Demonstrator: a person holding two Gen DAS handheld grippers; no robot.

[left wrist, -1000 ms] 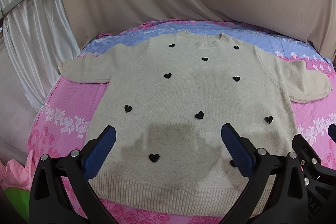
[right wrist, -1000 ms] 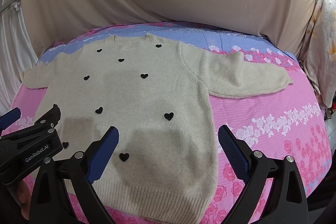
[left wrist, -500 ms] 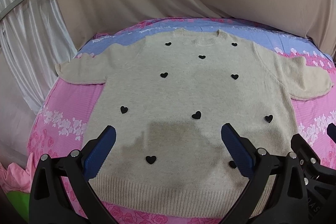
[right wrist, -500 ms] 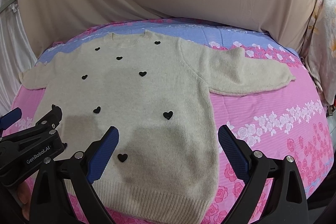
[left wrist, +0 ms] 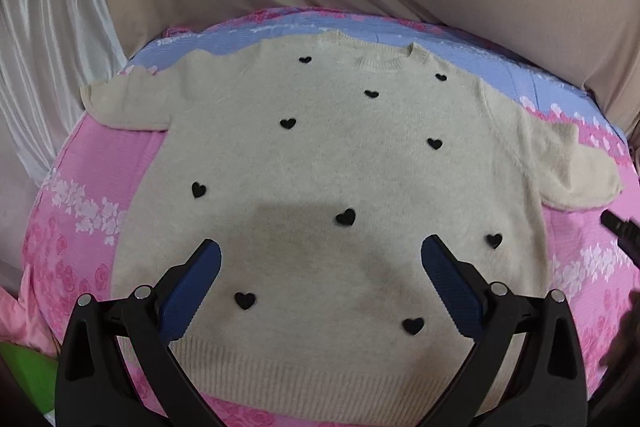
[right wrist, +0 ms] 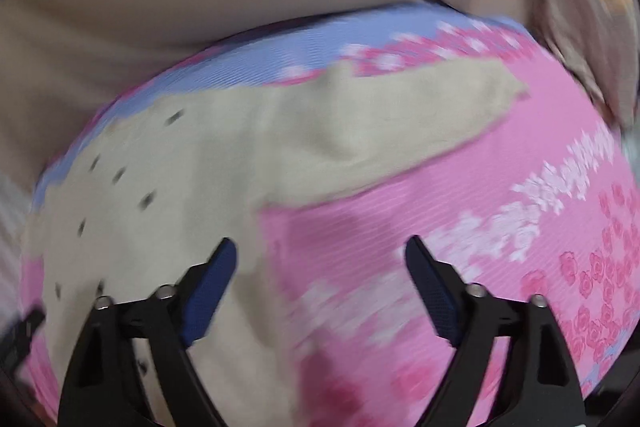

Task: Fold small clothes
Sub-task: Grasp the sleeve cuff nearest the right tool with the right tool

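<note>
Heart-print sweater (left wrist: 340, 167) lies flat, unfolded, on floral sheet (left wrist: 88, 203) ahead of L gripper (left wrist: 320, 279), jaws wide, empty. R gripper (right wrist: 320, 279), just narrowing on nothing, nears sleeve (right wrist: 380, 131); every fold remains.

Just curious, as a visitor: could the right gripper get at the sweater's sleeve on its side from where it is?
Probably yes. The right gripper has open, empty jaws, which have just been closing a little, and nothing lies between it and the sleeve, spread flat on the bedsheet.

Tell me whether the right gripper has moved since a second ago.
Yes. The right gripper has swung toward the sweater's right side: earlier it hung over the sweater's body, now mostly over pink bedsheet below the sleeve. Its jaws have just been closing, with nothing between them.
</note>
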